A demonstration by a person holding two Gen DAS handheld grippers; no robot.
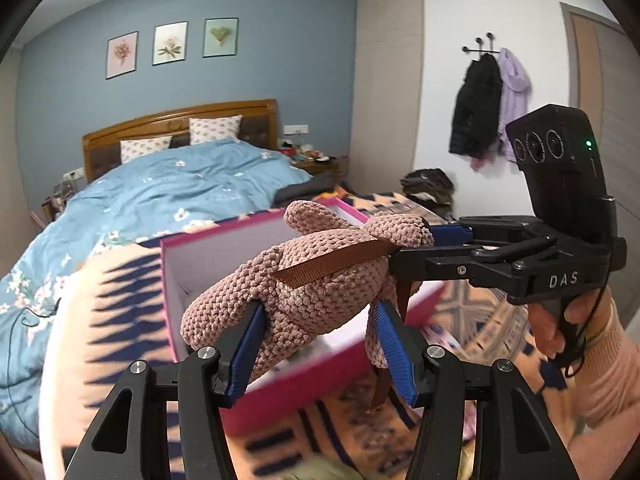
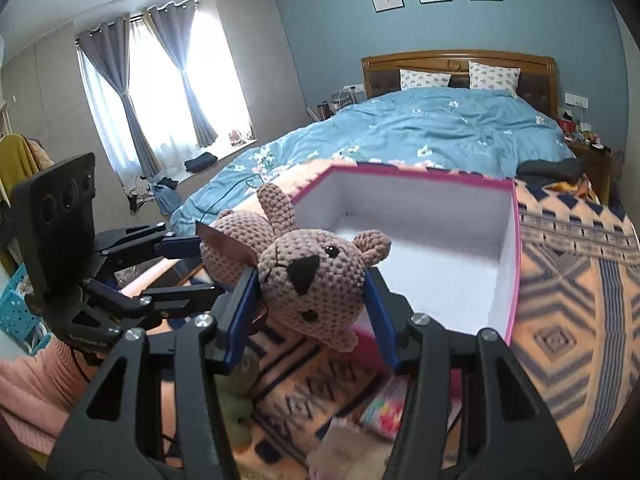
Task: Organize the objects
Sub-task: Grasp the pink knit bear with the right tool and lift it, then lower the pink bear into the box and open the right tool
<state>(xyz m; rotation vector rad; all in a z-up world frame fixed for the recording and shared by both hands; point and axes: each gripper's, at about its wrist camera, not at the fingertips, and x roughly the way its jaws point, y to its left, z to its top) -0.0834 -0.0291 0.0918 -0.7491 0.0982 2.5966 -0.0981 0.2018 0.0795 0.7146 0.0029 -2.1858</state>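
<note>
Both grippers clamp one knitted bear (image 2: 308, 280) just before an open pink box (image 2: 516, 240) on the bed: left gripper (image 1: 320, 344) on its body, right gripper (image 2: 310, 312) on its head. Carrying it level over the near rim before releasing together should keep it from snagging.

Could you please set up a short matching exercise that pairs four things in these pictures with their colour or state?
Things:
1. plush toy
2. box
3. duvet
4. jackets

Descriptions:
A. blue with a flower print, spread over the bed
B. hanging from wall hooks
C. open, pink outside and white inside
D. brown knit, gripped by both the left tool and the right tool

Pairs: 1-D, 2-C, 3-A, 4-B
</note>
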